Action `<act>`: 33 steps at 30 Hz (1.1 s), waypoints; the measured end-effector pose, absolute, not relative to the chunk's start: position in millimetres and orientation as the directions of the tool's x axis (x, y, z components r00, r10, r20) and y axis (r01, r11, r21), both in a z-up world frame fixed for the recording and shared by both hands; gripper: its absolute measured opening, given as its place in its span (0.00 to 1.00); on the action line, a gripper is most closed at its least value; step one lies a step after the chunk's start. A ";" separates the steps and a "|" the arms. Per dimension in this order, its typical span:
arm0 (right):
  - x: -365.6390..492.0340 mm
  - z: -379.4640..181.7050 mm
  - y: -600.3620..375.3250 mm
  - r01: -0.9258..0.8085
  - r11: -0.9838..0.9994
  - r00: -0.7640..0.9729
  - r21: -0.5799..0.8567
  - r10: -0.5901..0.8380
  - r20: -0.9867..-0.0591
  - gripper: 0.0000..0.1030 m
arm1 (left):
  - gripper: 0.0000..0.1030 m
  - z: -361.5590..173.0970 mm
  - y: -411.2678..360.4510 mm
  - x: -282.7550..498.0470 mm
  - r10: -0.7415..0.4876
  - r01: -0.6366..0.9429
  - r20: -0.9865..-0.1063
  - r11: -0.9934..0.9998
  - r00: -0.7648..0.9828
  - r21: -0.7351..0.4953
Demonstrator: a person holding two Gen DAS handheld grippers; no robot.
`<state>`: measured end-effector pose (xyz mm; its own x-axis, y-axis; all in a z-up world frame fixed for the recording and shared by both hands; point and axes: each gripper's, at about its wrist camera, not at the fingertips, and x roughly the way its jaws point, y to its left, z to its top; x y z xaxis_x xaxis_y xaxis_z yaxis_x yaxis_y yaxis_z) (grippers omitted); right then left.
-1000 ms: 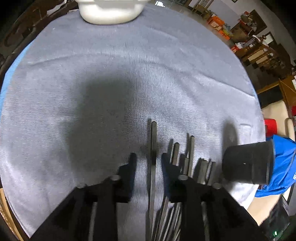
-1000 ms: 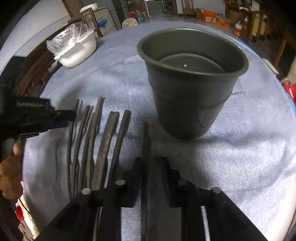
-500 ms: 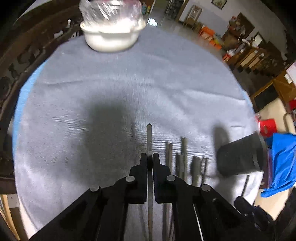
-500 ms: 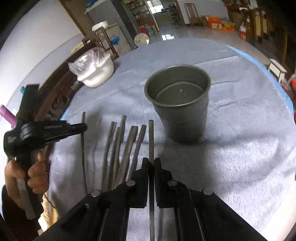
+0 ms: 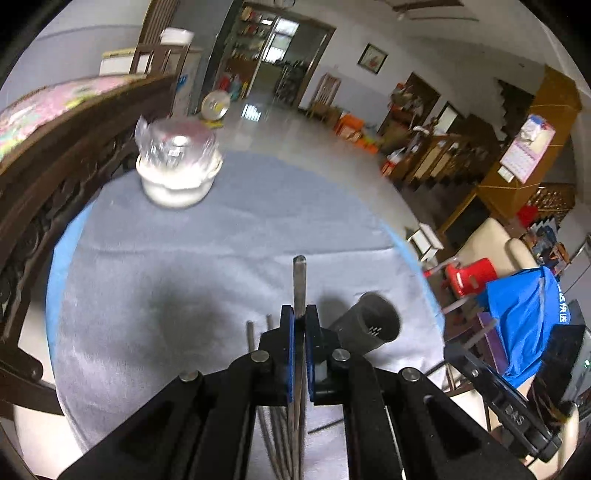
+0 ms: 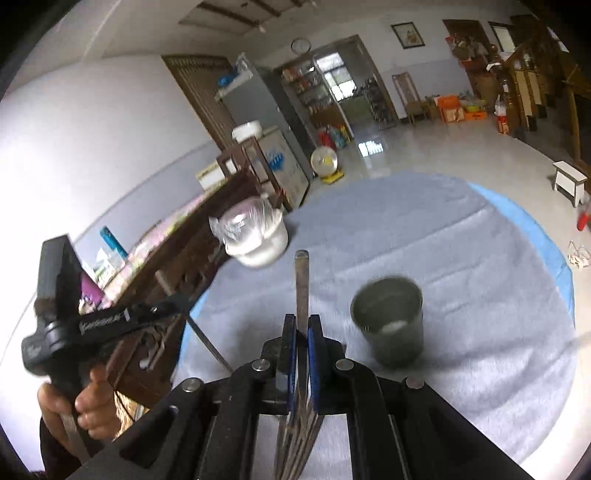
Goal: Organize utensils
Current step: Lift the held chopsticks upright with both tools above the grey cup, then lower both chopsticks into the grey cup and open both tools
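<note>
Daylight from the far doorway (image 5: 291, 29) glares off the floor (image 6: 373, 147). The bowl (image 5: 179, 166) and cup (image 6: 388, 317) are motion-blurred, fisheye edges bend, and a soft shadow (image 5: 184, 314) darkens the counter (image 5: 258, 221).

Both wrist views looked forward and down over their own jaws, from above the table (image 5: 155, 258); both shared the cup (image 5: 373, 325) and bowl (image 6: 258, 240).
</note>
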<state>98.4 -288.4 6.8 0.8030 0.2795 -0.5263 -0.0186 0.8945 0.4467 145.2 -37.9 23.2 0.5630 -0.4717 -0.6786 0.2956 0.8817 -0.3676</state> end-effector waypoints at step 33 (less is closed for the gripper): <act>158.2 20.7 -366.5 0.188 0.893 0.823 0.409 0.084 -0.561 0.08 | 0.10 11.9 -147.9 196.1 -0.477 0.334 -0.700 0.877 0.532 -0.344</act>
